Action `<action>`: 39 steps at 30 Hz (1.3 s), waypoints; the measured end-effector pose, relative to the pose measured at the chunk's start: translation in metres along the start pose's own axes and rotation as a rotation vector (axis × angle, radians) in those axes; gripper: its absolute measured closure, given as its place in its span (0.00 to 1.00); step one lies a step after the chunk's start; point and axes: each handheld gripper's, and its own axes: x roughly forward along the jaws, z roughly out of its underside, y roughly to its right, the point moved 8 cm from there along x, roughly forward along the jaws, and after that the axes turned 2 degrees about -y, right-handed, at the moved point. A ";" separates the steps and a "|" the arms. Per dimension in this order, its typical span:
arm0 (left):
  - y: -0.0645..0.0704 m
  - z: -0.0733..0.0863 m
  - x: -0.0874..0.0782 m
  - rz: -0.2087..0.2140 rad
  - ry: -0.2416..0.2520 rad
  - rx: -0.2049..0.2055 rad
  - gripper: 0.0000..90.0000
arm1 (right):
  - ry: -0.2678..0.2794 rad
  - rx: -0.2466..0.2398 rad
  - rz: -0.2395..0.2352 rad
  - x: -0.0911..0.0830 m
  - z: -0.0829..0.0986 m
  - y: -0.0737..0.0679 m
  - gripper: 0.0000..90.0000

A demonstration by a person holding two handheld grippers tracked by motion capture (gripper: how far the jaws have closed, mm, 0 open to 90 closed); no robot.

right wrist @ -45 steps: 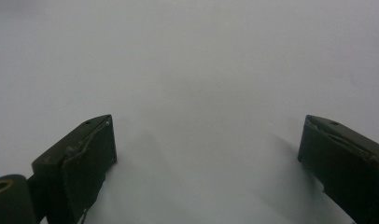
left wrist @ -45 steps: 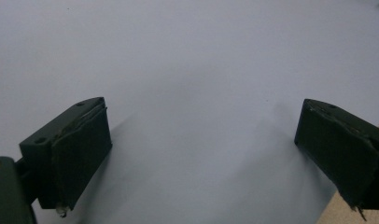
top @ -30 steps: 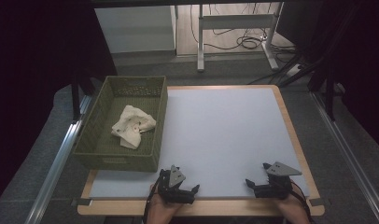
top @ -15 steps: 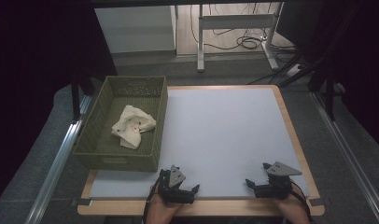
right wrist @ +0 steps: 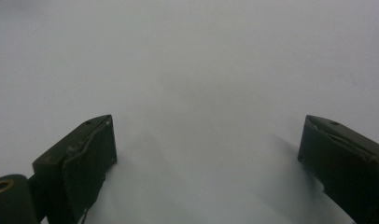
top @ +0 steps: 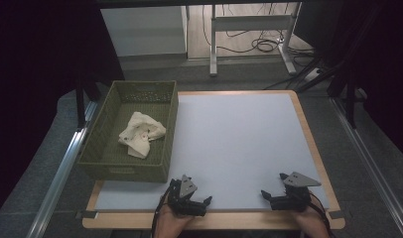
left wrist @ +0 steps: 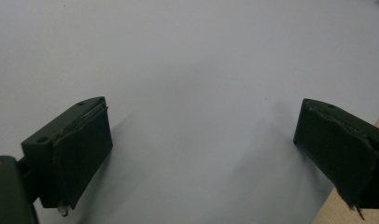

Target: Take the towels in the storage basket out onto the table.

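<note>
A crumpled cream cloth (top: 141, 134) lies inside a green woven basket (top: 104, 163) at the table's left. My left gripper (top: 197, 203) rests near the front edge of the white tabletop (top: 239, 139), open, with nothing between its jaws. Its own view (left wrist: 201, 154) shows bare white surface between the two black pads (left wrist: 80, 154). My right gripper (top: 269, 197) sits at the front right, also open and empty. In the right gripper view (right wrist: 208, 163) its pads (right wrist: 82, 163) stand wide apart over plain white table.
The table has a wooden rim (top: 311, 144). Metal rails (top: 60, 173) run along both sides. Beyond the far edge stand a white cabinet (top: 142, 32), a table frame (top: 249, 29) and cables (top: 261, 45) on the floor.
</note>
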 end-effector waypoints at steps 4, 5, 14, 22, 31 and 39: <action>0.000 -0.002 -0.002 0.020 -0.032 0.003 0.07 | 0.000 0.000 0.000 0.000 0.000 0.000 0.05; 0.000 -0.002 -0.002 0.020 -0.032 0.003 0.07 | 0.001 0.001 -0.001 0.000 0.000 0.000 0.05; 0.005 -0.010 -0.010 0.044 -0.041 0.017 0.07 | 0.000 0.000 -0.001 0.000 0.000 0.000 0.05; 0.006 -0.022 -0.017 0.071 -0.030 0.019 0.07 | 0.000 0.000 -0.001 0.000 0.000 0.000 0.05; 0.009 -0.033 -0.019 0.097 -0.041 0.037 0.07 | 0.001 0.001 -0.004 0.000 0.000 0.000 0.05; 0.012 -0.047 -0.019 0.111 -0.046 0.054 0.08 | 0.001 0.000 -0.004 0.000 0.000 0.000 0.05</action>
